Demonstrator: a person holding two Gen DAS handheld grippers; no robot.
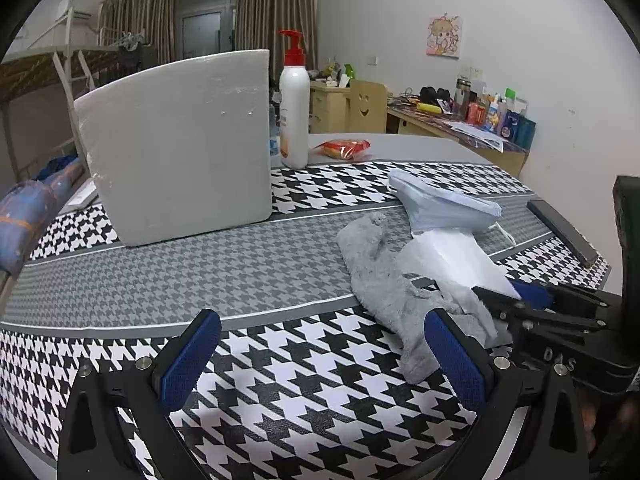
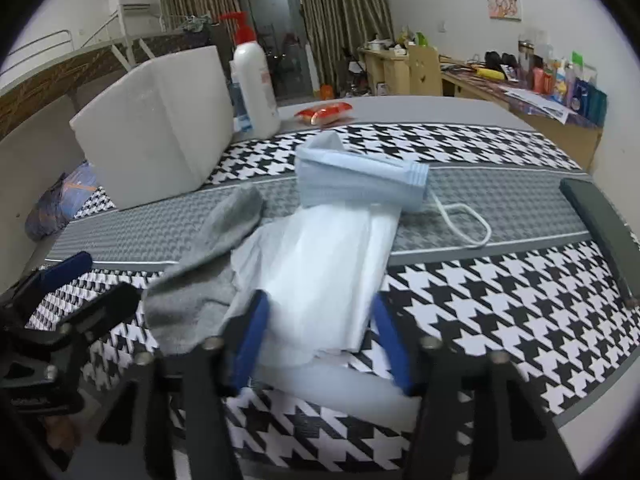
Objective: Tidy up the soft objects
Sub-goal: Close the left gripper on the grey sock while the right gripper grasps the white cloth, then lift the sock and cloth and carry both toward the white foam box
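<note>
White walls (image 1: 380, 8), brown curtains (image 1: 272, 4), wooden desk (image 1: 436, 126), bunk bed (image 1: 48, 68)

Three soft items in a loose cluster on the houndstooth-patterned bench (image 2: 480, 300). Grey sock (image 1: 384, 280), limp and creased, lies lengthwise on the left of the cluster, its near end partly under a white folded tissue sheet (image 2: 328, 264). The sheet lies flat and overlaps the sock's edge. Pale blue pleated face mask (image 2: 360, 184), crumpled and partly raised, rests against the sheet's far end; its white ear loop (image 2: 468, 224) trails to the right.
</note>
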